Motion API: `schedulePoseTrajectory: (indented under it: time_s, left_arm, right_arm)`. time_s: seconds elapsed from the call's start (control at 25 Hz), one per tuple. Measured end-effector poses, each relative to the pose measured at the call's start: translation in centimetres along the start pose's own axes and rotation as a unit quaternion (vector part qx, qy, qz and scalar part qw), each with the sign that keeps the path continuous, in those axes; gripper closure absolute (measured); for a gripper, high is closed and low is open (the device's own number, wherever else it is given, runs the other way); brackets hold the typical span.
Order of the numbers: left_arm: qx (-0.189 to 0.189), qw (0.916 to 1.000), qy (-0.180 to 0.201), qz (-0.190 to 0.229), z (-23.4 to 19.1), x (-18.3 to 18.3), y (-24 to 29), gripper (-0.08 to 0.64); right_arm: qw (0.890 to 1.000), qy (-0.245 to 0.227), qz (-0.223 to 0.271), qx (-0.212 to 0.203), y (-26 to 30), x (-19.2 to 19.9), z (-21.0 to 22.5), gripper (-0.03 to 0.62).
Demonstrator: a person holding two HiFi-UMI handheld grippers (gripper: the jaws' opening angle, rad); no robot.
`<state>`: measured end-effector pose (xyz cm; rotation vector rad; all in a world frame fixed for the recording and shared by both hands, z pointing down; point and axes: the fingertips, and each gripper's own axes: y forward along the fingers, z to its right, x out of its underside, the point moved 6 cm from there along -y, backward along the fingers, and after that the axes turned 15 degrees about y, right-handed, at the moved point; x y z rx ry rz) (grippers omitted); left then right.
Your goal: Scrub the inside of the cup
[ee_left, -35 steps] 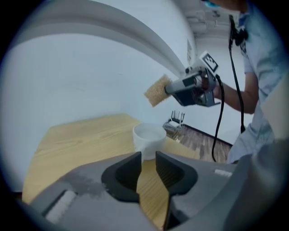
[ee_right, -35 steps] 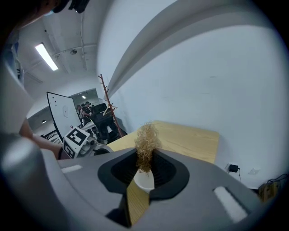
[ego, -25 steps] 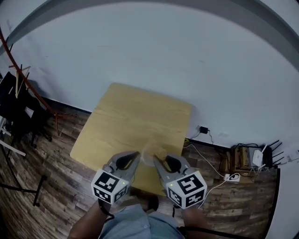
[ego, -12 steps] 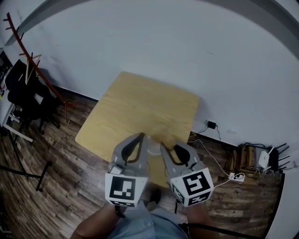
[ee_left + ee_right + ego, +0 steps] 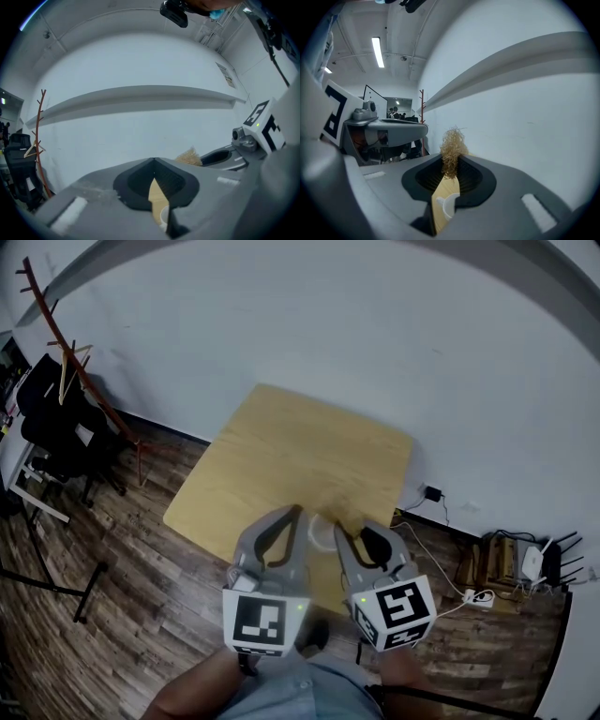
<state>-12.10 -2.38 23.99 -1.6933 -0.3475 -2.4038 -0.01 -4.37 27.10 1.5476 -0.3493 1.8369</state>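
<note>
Both grippers are up over the near edge of the bench [image 5: 281,456], side by side. The cup [image 5: 322,533] sits on the wood, and in the head view it shows between their tips. From up here it's a small white cup, pale and a little blurred.

The right gripper view gives the better look. There the cup [image 5: 446,206] is smooth and plain white, with what looks like a handle on its left side. It's seen against the light wood through the gap behind the jaw tips. The left gripper view catches only a sliver of the cup [image 5: 164,218] in the same kind of gap.

The right gripper [image 5: 451,161] is clamped on a tuft of straw-coloured, wiry scrubber [image 5: 452,145], whose fibres frizz up above the tips. That scrubber is apart from the cup, not inside it. The left gripper view shows the same tuft poking from the right gripper's tip.

The left gripper [image 5: 153,160] is clenched, its jaw tips meeting with nothing between them.

Around the bench, a red coat stand [image 5: 66,352] leans at the far left against the white wall [image 5: 375,334]. Dark wood floor [image 5: 112,549] runs below it, and a power strip [image 5: 466,596] with cables lies off to the right.
</note>
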Motion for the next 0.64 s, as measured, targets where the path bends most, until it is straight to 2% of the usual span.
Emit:
schedulePoseTrajectory:
  time_s: [0.4, 0.64]
  left_arm:
    - [0.018, 0.9996, -0.008, 0.022, -1.8, 0.1, -0.8, 0.540]
    - [0.023, 0.9995, -0.008, 0.021, -2.6, 0.5, -1.6, 0.540]
  right_arm:
    - [0.999, -0.022, 0.011, 0.029, 0.8, -1.1, -2.1, 0.522]
    - [0.999, -0.024, 0.015, 0.037, 0.6, -1.1, -3.2, 0.522]
